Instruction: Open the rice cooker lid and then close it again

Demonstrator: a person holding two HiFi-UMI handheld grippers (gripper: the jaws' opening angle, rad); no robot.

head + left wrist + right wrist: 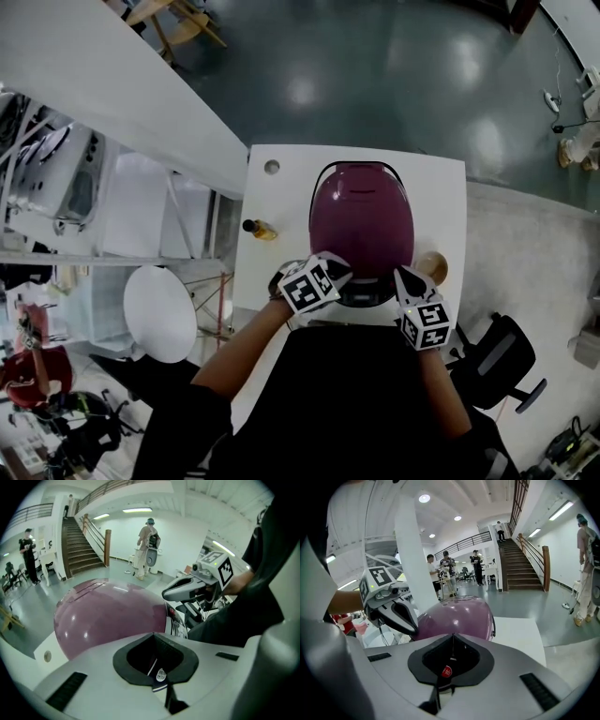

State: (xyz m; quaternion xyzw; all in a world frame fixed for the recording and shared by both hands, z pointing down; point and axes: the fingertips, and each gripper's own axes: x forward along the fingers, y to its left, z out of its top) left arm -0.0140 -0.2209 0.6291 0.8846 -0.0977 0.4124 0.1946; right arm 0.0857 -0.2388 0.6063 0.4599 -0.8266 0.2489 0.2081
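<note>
Cooker (pixel 362 220), one; left tool (pixel 339 270) and right tool (pixel 402 278), two, closed.

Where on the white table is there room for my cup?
Most bare room is on the right of the table, between the rice cooker and the right edge, past the tan round thing. A smaller patch lies left of the cooker, between the small hole and the bottle. The near edge is crowded: left tongs and right tongs sit at the cooker's front.
</note>
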